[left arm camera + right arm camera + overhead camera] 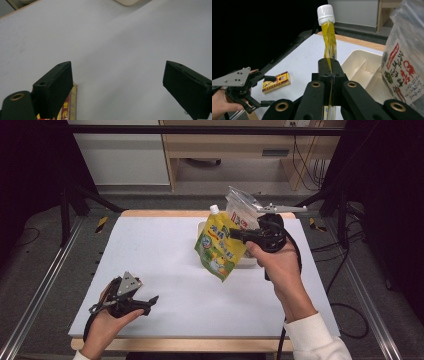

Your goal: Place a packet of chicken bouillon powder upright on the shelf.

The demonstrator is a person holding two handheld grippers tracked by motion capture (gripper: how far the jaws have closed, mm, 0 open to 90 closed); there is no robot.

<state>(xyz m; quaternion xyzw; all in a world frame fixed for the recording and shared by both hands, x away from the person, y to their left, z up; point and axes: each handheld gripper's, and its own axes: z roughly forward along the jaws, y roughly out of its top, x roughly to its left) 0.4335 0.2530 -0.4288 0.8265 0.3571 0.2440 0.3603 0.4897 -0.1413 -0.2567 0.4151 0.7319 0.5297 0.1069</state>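
High view is showing the right hand-held gripper [235,234] lifting a yellow-green spouted pouch [218,248] above the far middle of the white counter [150,255], its jaws pinching the pouch's edge. The pouch is hanging tilted, its white cap [214,209] pointing up and away from the person. Right gripper view is showing the jaws pressed together on the thin yellow edge of the pouch, with the cap at the top. Just behind the pouch a cream divided tray [359,66] is sitting on the counter, and a clear printed bag [404,62] is standing in it. The left hand-held gripper [152,301] is hovering low near the counter's near left corner, jaws spread wide apart and gripping nothing. A small yellow-and-red box [276,81] is lying on the counter just beside that gripper.
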